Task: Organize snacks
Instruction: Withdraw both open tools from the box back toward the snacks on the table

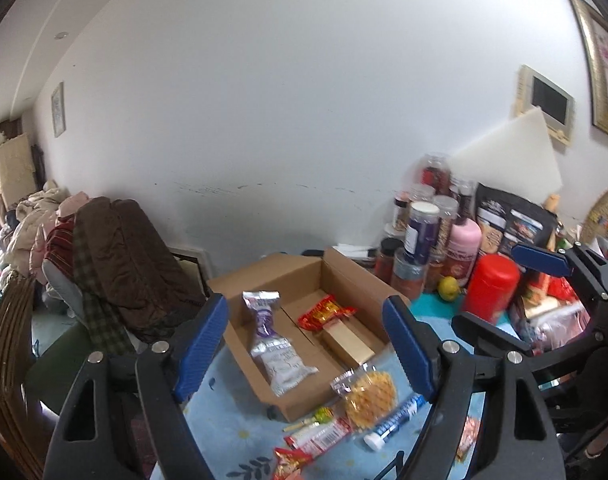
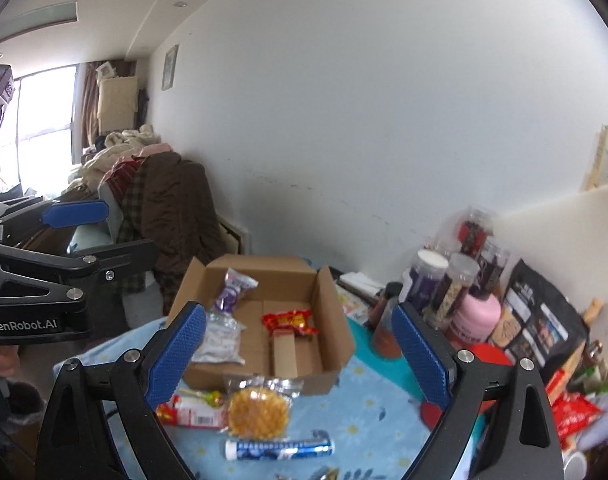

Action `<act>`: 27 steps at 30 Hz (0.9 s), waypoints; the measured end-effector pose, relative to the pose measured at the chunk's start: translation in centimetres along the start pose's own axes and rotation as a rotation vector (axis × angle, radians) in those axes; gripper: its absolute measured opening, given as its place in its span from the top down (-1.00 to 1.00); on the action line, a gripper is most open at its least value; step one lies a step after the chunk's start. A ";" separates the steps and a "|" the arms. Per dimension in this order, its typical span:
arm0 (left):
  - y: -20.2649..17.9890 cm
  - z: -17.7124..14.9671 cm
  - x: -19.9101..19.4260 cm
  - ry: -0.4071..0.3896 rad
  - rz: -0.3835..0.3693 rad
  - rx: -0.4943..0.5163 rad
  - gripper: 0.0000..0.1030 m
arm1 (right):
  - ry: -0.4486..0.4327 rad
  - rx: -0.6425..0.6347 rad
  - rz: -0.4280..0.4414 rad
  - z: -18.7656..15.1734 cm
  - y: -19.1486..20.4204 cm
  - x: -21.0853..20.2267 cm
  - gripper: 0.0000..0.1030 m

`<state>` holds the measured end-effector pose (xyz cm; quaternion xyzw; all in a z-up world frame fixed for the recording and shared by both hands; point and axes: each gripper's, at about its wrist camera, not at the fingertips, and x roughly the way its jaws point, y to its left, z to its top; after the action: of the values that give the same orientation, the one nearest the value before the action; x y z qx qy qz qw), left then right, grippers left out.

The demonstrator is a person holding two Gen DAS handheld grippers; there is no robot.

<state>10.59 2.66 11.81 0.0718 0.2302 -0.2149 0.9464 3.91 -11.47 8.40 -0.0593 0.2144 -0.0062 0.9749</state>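
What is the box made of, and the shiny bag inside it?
The box looks like brown cardboard: matte, with folded flaps and creased floor panels. The shiny bag seems to be thin plastic or foil film, silvery and purple, crinkled and catching light. Which of the two it is, the pictures leave open.

1. The left wrist view looks forward and slightly down between its own blue fingers (image 1: pixel 202 344), from near the table's front edge toward the white wall.
2. The right wrist view faces the same wall from a little farther right.
3. Both share the open cardboard box (image 1: pixel 346 276) (image 2: pixel 330 300), the waffle packet (image 1: pixel 370 398) (image 2: pixel 258 412) and the jars (image 1: pixel 422 232) (image 2: pixel 456 288).
4. Each view catches the other gripper at its edge: right gripper (image 1: pixel 544 280), left gripper (image 2: pixel 76 228).
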 end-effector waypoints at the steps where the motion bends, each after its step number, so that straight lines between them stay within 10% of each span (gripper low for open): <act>1: -0.2 -0.5 -0.2 0.000 -0.006 0.007 -0.54 | 0.002 0.004 0.000 -0.3 0.1 -0.2 -0.85; 27: -4.1 -11.7 -0.2 0.178 -0.154 0.032 -0.54 | 0.176 0.149 0.033 -13.0 1.3 -3.0 -0.85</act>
<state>3.91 1.84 1.41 0.0880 0.3149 -0.2836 0.9015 -4.23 -11.56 -2.21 0.0177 0.2990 -0.0113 0.9540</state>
